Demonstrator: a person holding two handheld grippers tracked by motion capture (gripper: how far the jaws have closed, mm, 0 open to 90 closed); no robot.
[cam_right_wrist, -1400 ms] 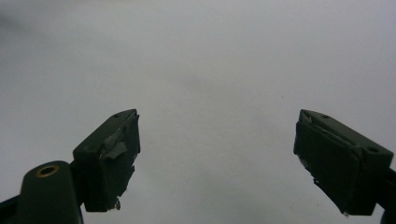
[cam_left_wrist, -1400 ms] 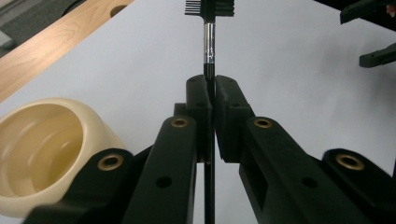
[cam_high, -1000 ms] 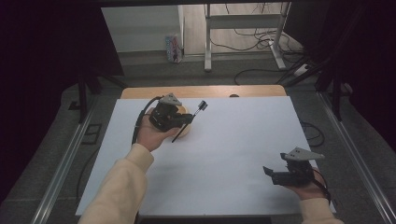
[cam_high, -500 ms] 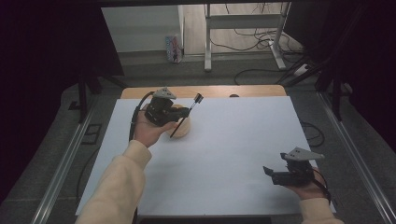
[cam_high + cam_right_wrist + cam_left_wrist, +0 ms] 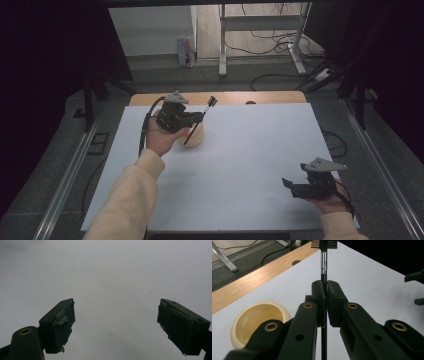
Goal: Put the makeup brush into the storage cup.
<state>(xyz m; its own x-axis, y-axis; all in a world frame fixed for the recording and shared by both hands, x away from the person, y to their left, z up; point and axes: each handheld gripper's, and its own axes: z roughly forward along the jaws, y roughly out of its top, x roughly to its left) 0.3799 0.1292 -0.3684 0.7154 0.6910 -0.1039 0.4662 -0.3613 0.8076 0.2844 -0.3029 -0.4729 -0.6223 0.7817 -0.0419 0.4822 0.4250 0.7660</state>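
A slim black-handled brush with a metal ferrule and a comb-like head (image 5: 324, 255) is clamped between the closed jaws of the left gripper (image 5: 196, 118), the pads pressed onto the handle just below the ferrule. In the high view the brush (image 5: 200, 121) is seen to slant upward and away from the round cream-coloured bowl (image 5: 194, 134), its head raised above and beyond the bowl's far side and its lower end reaching down over the bowl's top. In the left gripper view the bowl (image 5: 257, 322) is shown beside and below the jaws, open side up, and nothing can be made out inside it.

Compared with the high view of a second ago, the left gripper has been drawn slightly back and to the left over the bowl, and the brush has been tipped more steeply, so that its head now stands nearer the wooden strip along the far edge of the white table (image 5: 260, 150). From this it is judged that the brush is being lifted or repositioned over the bowl rather than set down; the grip looks firm enough for that.

The right gripper (image 5: 290, 186) is held well away from the bowl, near the table's near right corner, its jaws spread wide with nothing between them, and its place is unchanged.
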